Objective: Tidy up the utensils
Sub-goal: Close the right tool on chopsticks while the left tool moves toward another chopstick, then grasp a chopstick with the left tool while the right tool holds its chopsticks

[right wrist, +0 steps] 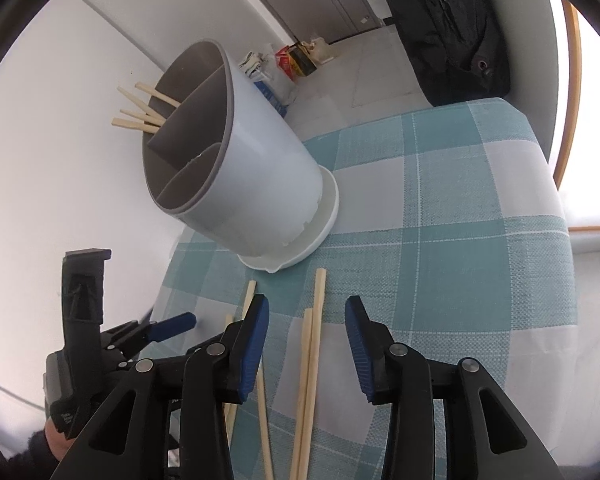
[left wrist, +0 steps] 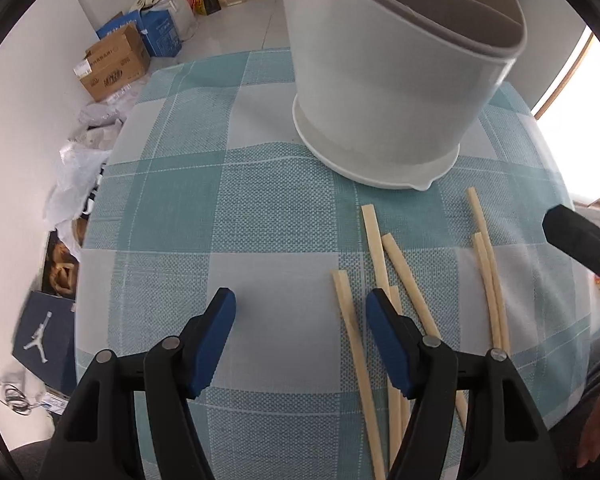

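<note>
While both tools (left wrist: pixel 300 312) (right wrist: pixel 306 330) hang spread and empty, chopsticks (left wrist: pixel 396 264) lie beside the holder (left wrist: pixel 384 92).

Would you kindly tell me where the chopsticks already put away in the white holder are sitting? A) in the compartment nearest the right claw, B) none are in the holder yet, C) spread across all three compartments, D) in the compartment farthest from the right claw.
D: in the right wrist view, the chopsticks in the holder stick out of the far compartment of the holder, while the two nearer compartments look empty.
</note>
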`<state>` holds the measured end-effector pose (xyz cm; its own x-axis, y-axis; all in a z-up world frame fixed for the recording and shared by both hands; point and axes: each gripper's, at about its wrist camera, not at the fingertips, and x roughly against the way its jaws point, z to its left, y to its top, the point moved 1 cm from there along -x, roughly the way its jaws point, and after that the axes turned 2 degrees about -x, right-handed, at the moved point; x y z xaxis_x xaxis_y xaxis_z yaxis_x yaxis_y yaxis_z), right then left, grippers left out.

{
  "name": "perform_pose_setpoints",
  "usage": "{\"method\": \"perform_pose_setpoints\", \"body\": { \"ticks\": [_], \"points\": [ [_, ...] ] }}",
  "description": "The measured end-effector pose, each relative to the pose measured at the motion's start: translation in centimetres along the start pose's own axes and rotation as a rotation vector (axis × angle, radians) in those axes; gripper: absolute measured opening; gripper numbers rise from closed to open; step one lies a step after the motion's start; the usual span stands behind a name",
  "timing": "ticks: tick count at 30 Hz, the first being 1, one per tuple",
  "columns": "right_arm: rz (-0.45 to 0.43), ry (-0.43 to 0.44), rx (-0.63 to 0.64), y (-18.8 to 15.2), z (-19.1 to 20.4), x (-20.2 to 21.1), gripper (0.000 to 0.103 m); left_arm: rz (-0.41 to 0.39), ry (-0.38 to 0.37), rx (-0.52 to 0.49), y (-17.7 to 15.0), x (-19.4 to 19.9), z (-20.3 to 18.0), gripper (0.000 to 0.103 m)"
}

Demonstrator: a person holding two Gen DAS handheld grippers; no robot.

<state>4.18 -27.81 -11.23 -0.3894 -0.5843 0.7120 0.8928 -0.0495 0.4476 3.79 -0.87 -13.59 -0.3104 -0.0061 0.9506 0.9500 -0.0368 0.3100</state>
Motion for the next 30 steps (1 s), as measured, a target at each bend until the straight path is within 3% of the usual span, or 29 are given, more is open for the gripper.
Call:
{"method": "perform_pose_setpoints", "body": {
  "ticks": [3, 5, 10, 21, 27, 30],
  "points": [
    [0.000, 0.007, -0.002, 0.0, 0.0, 0.1, 0.039, -0.004, -0.019, 0.012, 0.1, 0.0, 0.2, 0.048],
    [-0.001, 0.017, -0.007, 0.0, 0.1, 0.2, 0.039, -0.013, -0.018, 0.010, 0.1, 0.1, 0.3, 0.026],
    [0.000, 0.024, -0.008, -0.8, 1.1, -0.6, 0.039, -0.029, -0.027, 0.030, 0.3, -0.2, 0.7, 0.006],
    [0.044, 0.029, 0.019, -2.1, 2.4, -1.6, 0.039, -0.055, -0.120, 0.121, 0.5, 0.1, 2.6, 0.003],
    [0.110, 0.057, 0.063, -2.7, 4.8, -2.6, 0.026, -0.144, -0.171, 0.169, 0.5, 2.1, 3.6, 0.003],
    [0.183, 0.070, 0.069, -3.0, 6.2, -4.2, 0.021, -0.190, -0.211, 0.197, 0.4, 3.2, 4.4, 0.002]
  ]
}}
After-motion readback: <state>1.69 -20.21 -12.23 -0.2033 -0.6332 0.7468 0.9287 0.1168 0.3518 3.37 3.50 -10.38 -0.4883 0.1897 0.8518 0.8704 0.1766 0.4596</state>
